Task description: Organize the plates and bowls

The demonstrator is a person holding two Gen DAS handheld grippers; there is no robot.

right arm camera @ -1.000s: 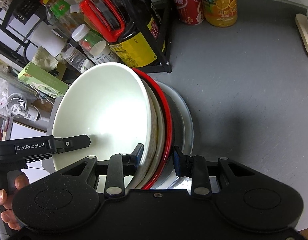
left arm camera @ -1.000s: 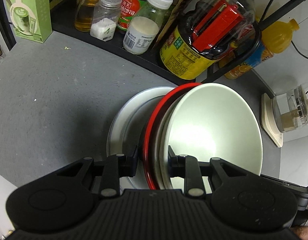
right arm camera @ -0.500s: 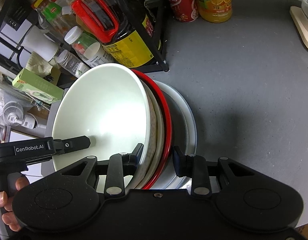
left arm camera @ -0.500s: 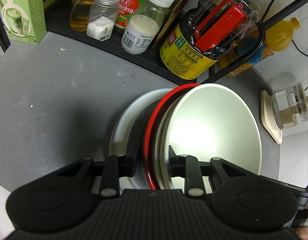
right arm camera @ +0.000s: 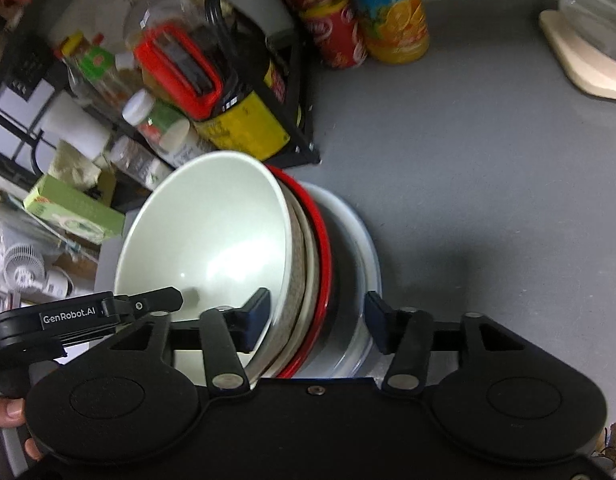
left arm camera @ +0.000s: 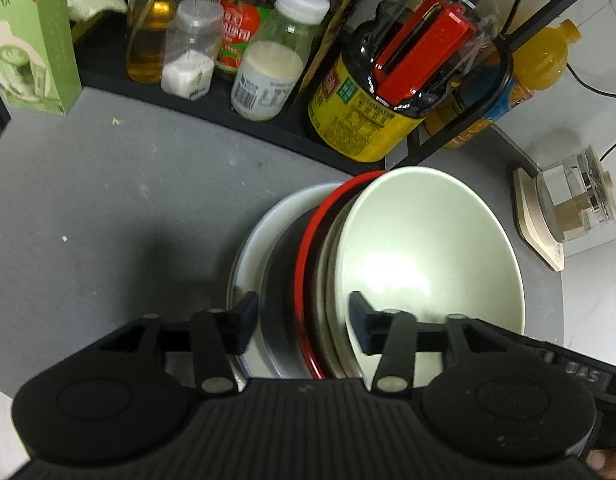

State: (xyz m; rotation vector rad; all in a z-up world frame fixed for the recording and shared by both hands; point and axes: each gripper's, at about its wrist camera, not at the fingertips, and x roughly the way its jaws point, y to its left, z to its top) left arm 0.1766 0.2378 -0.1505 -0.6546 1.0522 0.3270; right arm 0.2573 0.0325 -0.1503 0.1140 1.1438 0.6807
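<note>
From my left wrist camera I see my left gripper (left arm camera: 299, 322) spread wide, its 2 fingers straddling the near rim of a tilted stack of dishes: one pad sits outside the stack by the pale grey-white plate (left arm camera: 263, 232) at the bottom, the other sits inside the glossy white ceramic bowl (left arm camera: 428, 248) on top, and I cannot tell whether either pad touches. Between those 2 pieces stand a red-rimmed black bowl (left arm camera: 308, 264) and a cream-coloured dish (left arm camera: 328, 292), all nested and leaning over the grey worktop (left arm camera: 107, 200). The stack sits close to the worktop's back edge, just in front of a black wire rack (left arm camera: 460, 120) that carries a big yellow-labelled oil bottle with a red handle (left arm camera: 396, 92) and a white-capped jar (left arm camera: 271, 72); a green carton (left arm camera: 31, 40) stands toward the back left corner, and a clear glass kettle on a beige base (left arm camera: 568, 208) stands to the right. From my right wrist camera my right gripper (right arm camera: 318, 322) is likewise spread wide around the same stack, one finger inside the white bowl (right arm camera: 211, 240), the other outside the grey-white plate (right arm camera: 368, 256), with the red rim (right arm camera: 324, 240) between them. The left gripper's finger (right arm camera: 147, 304) reaches into the bowl from the left. An orange juice bottle (right arm camera: 392, 16) and a red can (right arm camera: 336, 32) stand at the back edge.
</note>
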